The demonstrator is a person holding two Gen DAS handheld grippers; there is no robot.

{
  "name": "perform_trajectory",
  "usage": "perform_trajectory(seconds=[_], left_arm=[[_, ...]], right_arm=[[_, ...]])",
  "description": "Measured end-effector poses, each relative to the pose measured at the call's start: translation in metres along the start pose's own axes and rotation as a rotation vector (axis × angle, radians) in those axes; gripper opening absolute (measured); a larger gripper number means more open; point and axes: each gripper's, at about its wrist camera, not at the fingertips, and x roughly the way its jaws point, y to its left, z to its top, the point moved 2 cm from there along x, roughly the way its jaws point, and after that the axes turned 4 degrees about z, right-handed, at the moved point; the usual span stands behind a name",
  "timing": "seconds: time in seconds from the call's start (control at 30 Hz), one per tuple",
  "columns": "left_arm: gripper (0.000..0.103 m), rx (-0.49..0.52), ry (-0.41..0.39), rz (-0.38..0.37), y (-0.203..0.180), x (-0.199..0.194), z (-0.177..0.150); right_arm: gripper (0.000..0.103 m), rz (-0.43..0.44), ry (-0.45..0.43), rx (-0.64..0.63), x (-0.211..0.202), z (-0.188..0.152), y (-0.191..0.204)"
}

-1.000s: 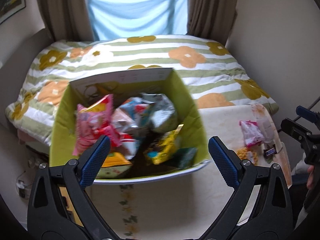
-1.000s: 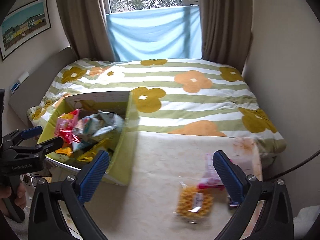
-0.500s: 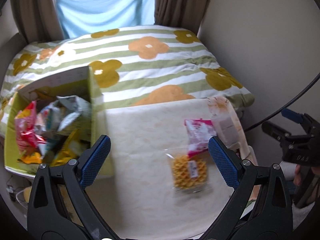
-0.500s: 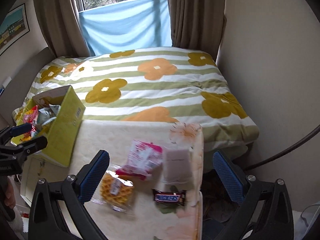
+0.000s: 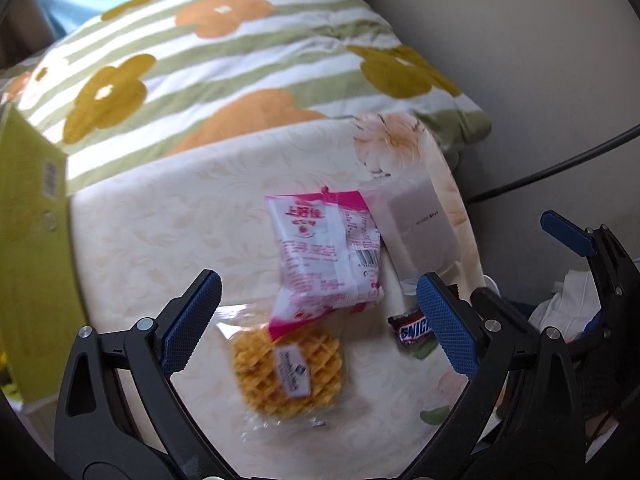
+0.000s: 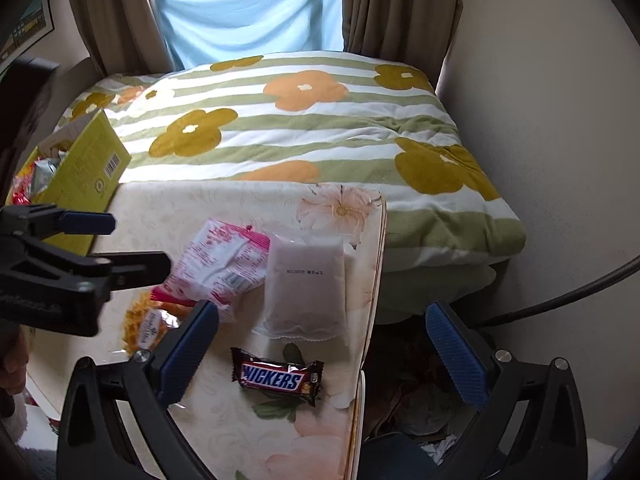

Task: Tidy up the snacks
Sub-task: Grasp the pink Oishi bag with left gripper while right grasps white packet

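Observation:
Several snacks lie on the cream floral table [image 5: 168, 240] [image 6: 248, 432]. A clear bag of yellow waffle crackers [image 5: 286, 372] [image 6: 144, 326] lies partly under a pink-and-white packet [image 5: 328, 256] [image 6: 224, 264]. To their right are a frosted white pouch [image 5: 420, 224] [image 6: 306, 284] and a Snickers bar [image 5: 412, 330] [image 6: 278, 376]. My left gripper [image 5: 320, 320] hovers open over the waffle bag and pink packet. My right gripper [image 6: 320, 354] is open above the Snickers bar. The green snack box [image 5: 36, 240] [image 6: 86, 176] stands at the table's left.
A bed with a green-striped flower quilt [image 6: 288, 120] lies behind the table. The table's right edge [image 6: 370, 320] drops to a cluttered floor. A wall and a black cable [image 6: 568, 292] are on the right. Curtains and a window stand at the back.
Both grippers swung right, away from the green box, and came down closer over the loose snacks. The left one now faces the waffle bag, the right one the Snickers bar. Both stayed open.

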Motion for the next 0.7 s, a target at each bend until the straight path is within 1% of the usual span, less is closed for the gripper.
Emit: perform_trajectory(seconds=[0.1, 0.17, 0.27, 0.3, 0.33, 0.37, 0.4, 0.47, 0.57, 0.67, 0.7], left_arm=[[0.098, 0.009, 0.047, 0.002, -0.003, 0.023, 0.005], [0.098, 0.003, 0.059, -0.006, -0.001, 0.03, 0.006], [0.098, 0.0, 0.078, 0.007, 0.004, 0.035, 0.007], [0.098, -0.002, 0.085, 0.009, 0.006, 0.037, 0.007], [0.098, -0.005, 0.093, 0.006, 0.008, 0.04, 0.008], [0.098, -0.008, 0.1, 0.0, 0.009, 0.042, 0.009], [0.098, -0.009, 0.105, -0.005, 0.01, 0.043, 0.009], [0.098, -0.001, 0.114, -0.004, 0.008, 0.047, 0.01], [0.098, 0.009, 0.123, -0.009, 0.004, 0.051, 0.01], [0.098, 0.018, 0.134, -0.018, -0.001, 0.054, 0.011], [0.098, 0.023, 0.138, -0.018, -0.003, 0.055, 0.012]], right_arm=[[0.103, 0.0, 0.009, -0.032, 0.017, -0.004, 0.001], [0.103, 0.001, 0.014, -0.061, 0.027, -0.005, 0.003], [0.102, 0.0, 0.033, -0.092, 0.044, -0.004, 0.006], [0.095, 0.003, 0.049, -0.102, 0.052, -0.003, 0.007], [0.09, 0.004, 0.061, -0.11, 0.057, -0.002, 0.007], [0.083, 0.004, 0.078, -0.119, 0.064, -0.001, 0.008], [0.078, 0.006, 0.088, -0.123, 0.069, -0.001, 0.008], [0.075, 0.016, 0.1, -0.128, 0.077, 0.002, 0.008], [0.073, 0.018, 0.103, -0.151, 0.084, 0.005, 0.01], [0.066, 0.026, 0.127, -0.168, 0.092, 0.005, 0.013], [0.065, 0.029, 0.133, -0.168, 0.094, 0.004, 0.012]])
